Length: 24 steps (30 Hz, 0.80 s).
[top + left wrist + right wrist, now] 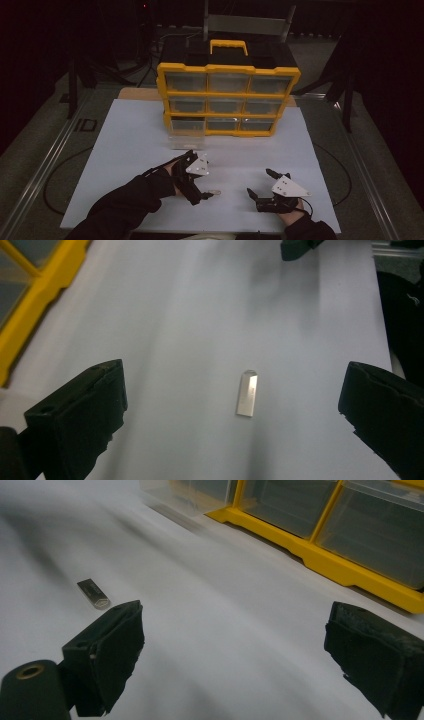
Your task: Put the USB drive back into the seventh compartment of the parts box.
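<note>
A small flat silver metal piece (215, 191) lies on the white board near the front edge. In the left gripper view the metal piece (247, 393) rests on the board between the two black jaws, a little right of the middle. My left gripper (205, 180) is open just left of the piece and touches nothing (234, 371). My right gripper (260, 182) stands open to the right of the piece, with nothing in it (235, 610). The right gripper view has the metal piece (93, 593) at far left, beyond the left jaw.
A yellow organizer (228, 95) with clear drawers and a top handle stands at the back of the white board (125, 140). Its bottom-left drawer (186, 135) is pulled out toward me. The yellow frame (320, 560) is ahead of my right gripper.
</note>
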Each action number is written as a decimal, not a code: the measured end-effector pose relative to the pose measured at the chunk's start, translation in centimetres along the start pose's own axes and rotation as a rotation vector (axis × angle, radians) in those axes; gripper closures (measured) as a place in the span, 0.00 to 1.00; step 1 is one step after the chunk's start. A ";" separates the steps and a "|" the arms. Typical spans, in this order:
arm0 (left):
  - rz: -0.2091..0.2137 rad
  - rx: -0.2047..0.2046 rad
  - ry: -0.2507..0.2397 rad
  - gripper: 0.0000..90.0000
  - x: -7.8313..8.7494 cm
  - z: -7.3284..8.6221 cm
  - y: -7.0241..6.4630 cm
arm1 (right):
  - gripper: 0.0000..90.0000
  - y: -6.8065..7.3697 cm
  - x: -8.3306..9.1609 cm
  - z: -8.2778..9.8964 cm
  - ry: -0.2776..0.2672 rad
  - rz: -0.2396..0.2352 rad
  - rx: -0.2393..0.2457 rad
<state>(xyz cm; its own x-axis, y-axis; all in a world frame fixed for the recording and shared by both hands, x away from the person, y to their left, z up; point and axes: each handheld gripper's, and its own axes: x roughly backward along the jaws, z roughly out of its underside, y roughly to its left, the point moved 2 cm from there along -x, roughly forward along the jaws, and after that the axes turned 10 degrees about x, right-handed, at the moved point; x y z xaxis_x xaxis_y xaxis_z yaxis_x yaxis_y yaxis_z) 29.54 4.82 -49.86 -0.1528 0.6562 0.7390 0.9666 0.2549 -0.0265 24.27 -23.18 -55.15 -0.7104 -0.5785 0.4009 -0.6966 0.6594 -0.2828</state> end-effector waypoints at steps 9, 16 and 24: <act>0.040 0.006 0.028 0.02 -1.7 0.3 0.2 | 0.10 -0.1 0.0 0.0 -0.003 0.001 0.002; 0.053 0.013 0.046 0.09 -2.9 0.9 0.4 | 0.10 -0.1 0.0 0.0 0.001 0.004 0.009; 0.076 0.036 0.082 0.21 -3.9 1.4 0.5 | 0.10 -0.1 -0.1 0.0 0.002 0.003 0.008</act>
<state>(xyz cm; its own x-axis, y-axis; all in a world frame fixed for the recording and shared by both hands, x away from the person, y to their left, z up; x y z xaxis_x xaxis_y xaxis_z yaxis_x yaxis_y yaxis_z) 30.29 3.38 -53.69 -0.0611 0.6144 0.7866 0.9666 0.2330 -0.1070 24.36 -23.19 -55.19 -0.7121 -0.5755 0.4023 -0.6954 0.6570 -0.2910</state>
